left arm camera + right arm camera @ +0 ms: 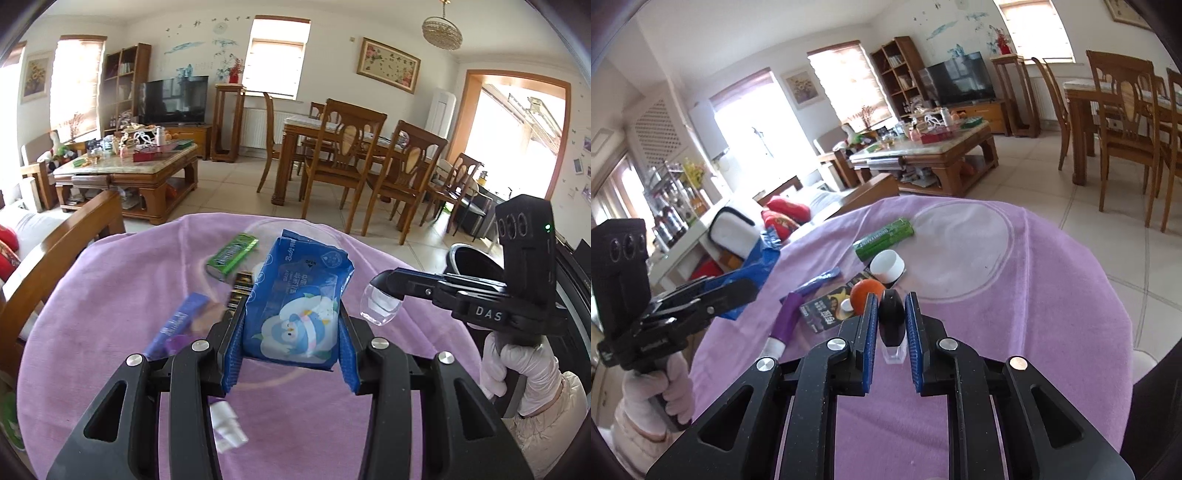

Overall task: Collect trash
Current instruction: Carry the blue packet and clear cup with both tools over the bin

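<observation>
Purple cloth (1015, 314) covers the table. Left gripper (291, 328) is clamped on a blue wipes packet (295, 295), lifted for disposal; right gripper (891, 325) pinches a small black-capped bottle (892, 321). At two o'clock waits a dark bin (472, 262).

A blue wet-wipe packet (291, 310) printed with a penguin is lifted off the purple tablecloth (1034, 295), upright. A small clear bottle with a black cap (892, 321) is raised too. On the cloth lie a green gum pack (884, 238) near the far edge, a white cap (886, 266), an orange ball (864, 291), a dark wrapper (827, 314), a blue sachet (812, 284) and a purple tube (785, 321).
</observation>
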A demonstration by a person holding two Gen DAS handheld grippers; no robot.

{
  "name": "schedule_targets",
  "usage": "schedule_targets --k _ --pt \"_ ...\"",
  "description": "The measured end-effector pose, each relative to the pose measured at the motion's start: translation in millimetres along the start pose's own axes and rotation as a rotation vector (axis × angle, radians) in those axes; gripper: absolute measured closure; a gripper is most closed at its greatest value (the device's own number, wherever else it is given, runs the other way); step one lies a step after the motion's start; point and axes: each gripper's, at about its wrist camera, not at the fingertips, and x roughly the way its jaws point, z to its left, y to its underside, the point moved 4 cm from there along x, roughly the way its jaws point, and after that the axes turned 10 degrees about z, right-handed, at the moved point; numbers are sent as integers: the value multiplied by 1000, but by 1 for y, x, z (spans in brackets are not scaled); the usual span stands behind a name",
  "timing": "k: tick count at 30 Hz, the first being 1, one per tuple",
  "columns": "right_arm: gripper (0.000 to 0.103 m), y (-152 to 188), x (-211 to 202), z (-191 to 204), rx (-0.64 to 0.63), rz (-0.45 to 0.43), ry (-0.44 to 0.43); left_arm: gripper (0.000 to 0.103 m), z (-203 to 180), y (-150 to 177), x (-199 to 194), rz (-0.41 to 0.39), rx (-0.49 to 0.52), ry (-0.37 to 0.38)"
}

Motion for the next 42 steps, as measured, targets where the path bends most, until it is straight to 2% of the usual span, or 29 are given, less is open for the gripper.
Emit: schedule_targets --k 9,17,22,26,27,32,37,42 --pt "87 19 -105 -13 1 -129 46 61 -84 -5 0 -28 110 65" --pt "87 52 -207 -76 90 -241 177 61 -181 -17 21 -35 241 163" --pt "87 82 -251 -128 181 -282 240 61 -235 -12 41 -21 306 224" --pt "87 109 -274 -167 251 -292 281 61 -266 -10 64 8 330 269" --pt "93 115 -276 -176 264 -292 291 61 -274 -8 71 19 334 279" --pt "94 141 -278 -213 316 -265 344 61 -302 -2 99 76 345 308" --pt "94 162 -273 -238 365 -264 335 61 -316 1 123 126 362 309" --pt "93 169 -268 -246 388 -266 330 59 -328 4 141 169 381 295"
